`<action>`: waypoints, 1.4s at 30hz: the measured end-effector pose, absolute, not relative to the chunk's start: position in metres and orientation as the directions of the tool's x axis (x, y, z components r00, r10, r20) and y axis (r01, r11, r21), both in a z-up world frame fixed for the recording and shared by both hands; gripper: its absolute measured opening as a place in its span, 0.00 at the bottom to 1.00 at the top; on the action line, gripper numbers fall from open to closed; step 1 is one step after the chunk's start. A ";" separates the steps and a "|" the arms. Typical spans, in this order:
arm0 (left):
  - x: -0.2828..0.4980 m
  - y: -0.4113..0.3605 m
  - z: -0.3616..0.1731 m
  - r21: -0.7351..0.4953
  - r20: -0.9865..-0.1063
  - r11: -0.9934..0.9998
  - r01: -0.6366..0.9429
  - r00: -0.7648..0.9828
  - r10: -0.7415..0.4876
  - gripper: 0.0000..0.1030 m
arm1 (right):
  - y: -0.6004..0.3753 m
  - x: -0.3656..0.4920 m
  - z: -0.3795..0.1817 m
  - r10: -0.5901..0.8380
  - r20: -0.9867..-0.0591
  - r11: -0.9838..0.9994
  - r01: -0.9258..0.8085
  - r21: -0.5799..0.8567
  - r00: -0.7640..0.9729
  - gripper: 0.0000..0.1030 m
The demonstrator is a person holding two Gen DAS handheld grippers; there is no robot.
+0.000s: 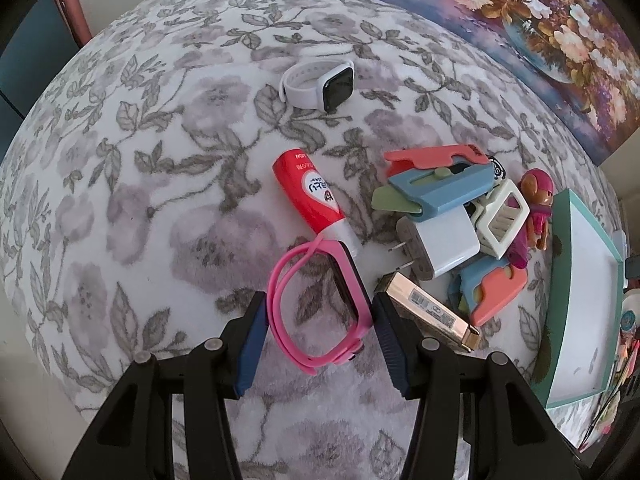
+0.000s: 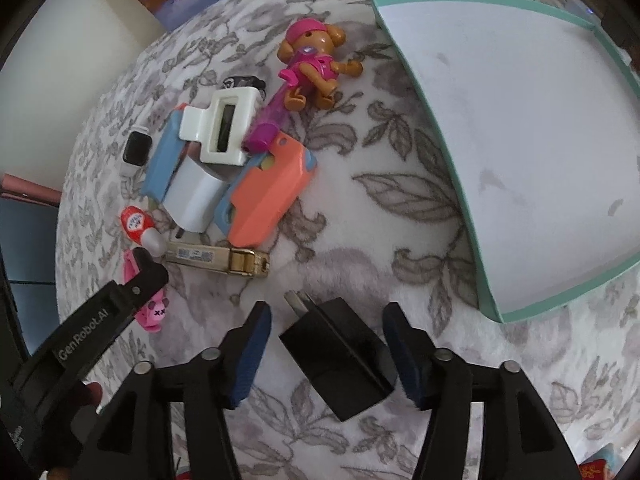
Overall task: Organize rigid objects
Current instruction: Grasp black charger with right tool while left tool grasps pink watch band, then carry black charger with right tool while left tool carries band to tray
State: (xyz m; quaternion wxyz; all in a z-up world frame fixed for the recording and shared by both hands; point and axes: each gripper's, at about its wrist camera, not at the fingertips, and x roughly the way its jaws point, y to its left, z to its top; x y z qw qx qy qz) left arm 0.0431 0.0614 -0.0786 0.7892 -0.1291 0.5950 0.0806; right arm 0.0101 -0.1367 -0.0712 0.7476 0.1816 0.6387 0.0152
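Note:
My left gripper [image 1: 318, 312] is open, its fingers on either side of a pink watch [image 1: 320, 304] that lies on the floral cloth. My right gripper [image 2: 326, 320] is open around a black charger [image 2: 336, 360] on the cloth. A teal tray [image 2: 436, 128] with a white floor lies to the right; it also shows in the left wrist view [image 1: 560, 300]. A pile holds a white charger [image 1: 440, 244], a gold metal module [image 1: 432, 312], coral and blue plastic pieces [image 1: 436, 176], a cream hair clip [image 1: 504, 216] and a toy dog figure [image 1: 538, 208]. A red tube [image 1: 308, 196] lies beside the pink watch.
A white smartwatch [image 1: 320, 84] lies far on the cloth. A flower painting [image 1: 520, 32] leans at the back right. The left gripper's arm [image 2: 92, 320] shows at the left of the right wrist view, over the pink watch [image 2: 150, 312].

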 end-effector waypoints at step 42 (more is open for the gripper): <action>0.024 0.020 -0.014 -0.132 -0.921 0.980 -0.152 0.385 -0.064 0.53 | -0.182 0.004 -0.001 0.256 -0.871 0.908 0.205 0.365 0.420 0.30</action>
